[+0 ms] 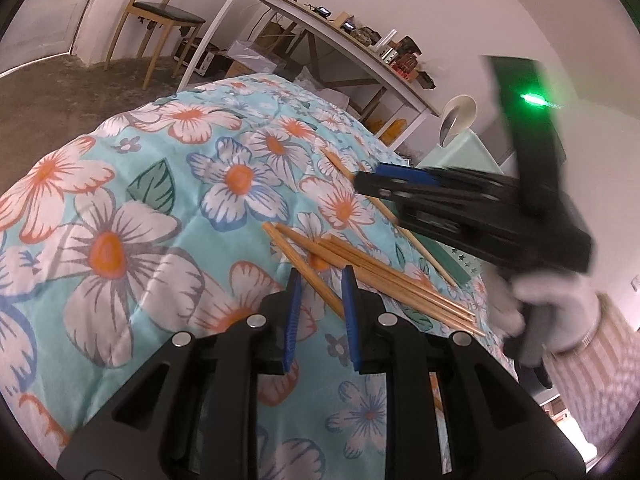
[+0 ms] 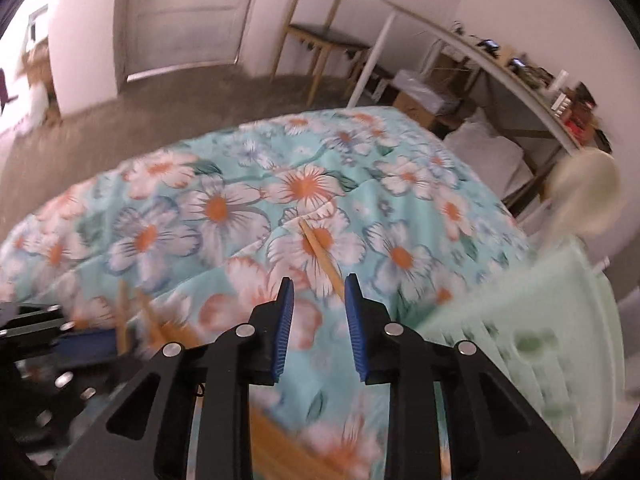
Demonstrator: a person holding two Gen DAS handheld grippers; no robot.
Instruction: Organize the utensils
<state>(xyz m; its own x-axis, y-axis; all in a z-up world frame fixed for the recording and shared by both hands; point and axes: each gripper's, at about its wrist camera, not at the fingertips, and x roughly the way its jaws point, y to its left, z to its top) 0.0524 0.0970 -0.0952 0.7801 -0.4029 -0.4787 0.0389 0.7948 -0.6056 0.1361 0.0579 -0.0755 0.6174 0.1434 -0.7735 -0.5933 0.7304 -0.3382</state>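
Observation:
Several wooden chopsticks (image 1: pixel 372 272) lie in a loose pile on the floral quilt (image 1: pixel 160 208), just ahead of my left gripper (image 1: pixel 322 278). Its blue pads stand a little apart with only quilt between them. One chopstick (image 1: pixel 308 270) from the pile runs slantwise under its tips. A lone chopstick (image 2: pixel 322 254) points at my right gripper (image 2: pixel 318 280), whose jaws are narrowly parted and hold nothing. In the left wrist view my right gripper (image 1: pixel 362 184) hovers over that chopstick (image 1: pixel 340 166). A mint green utensil holder (image 2: pixel 520 336) stands to the right, with a white spoon (image 1: pixel 460 114) sticking up from it.
A gloved hand (image 1: pixel 548 312) holds the right gripper. Behind the quilt stand a white-framed table (image 1: pixel 320 28) loaded with clutter and a wooden chair (image 1: pixel 160 16). Boxes (image 2: pixel 424 98) sit under the table. The quilt falls away to bare floor (image 2: pixel 160 96) at its far edge.

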